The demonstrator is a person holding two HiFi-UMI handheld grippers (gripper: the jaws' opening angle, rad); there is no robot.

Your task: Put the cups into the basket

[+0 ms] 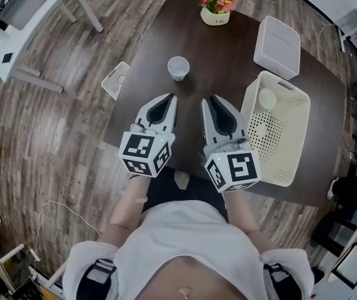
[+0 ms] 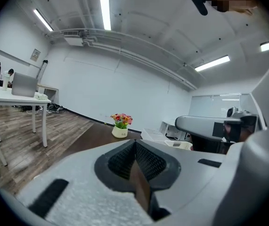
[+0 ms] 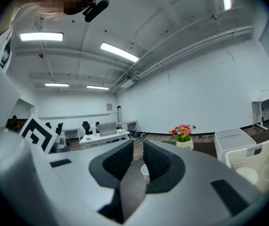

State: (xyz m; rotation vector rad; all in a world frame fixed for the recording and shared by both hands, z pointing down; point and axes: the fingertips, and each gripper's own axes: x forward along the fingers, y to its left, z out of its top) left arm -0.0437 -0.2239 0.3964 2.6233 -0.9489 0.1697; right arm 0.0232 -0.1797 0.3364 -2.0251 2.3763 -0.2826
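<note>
**One cup in, one left to bag**

L gripper [image 1: 167,99]: jaws together, tips meeting, nothing btwn them. R gripper [image 1: 214,100]: jaws a sliver apart, nothing clamped. Its own view shows the loose cup [image 1: 178,67] thru the gap, well ahead. Both grippers hover side by side over the near edge of the table [image 1: 228,61], pointing roughly level twd the far side.

Loose cup: white, looks like paper, upright, mouth up, mid-table, btwn the grippers and the flower pot [image 1: 216,8]. Second cup [image 1: 267,99] already sits in the basket [image 1: 298,130], at its far end. Basket stands on the R side of the table, near the white box [image 1: 277,45].

Handling (my guess): v. light, thin-walled, crushes easily, tips w/ a nudge. Best hold is prob. across the upper wall just under the rim, where it's stiffest, w/ a gentle squeeze only. R gripper needs to open much wider first. Main risk is knocking the cup over on approach.
</note>
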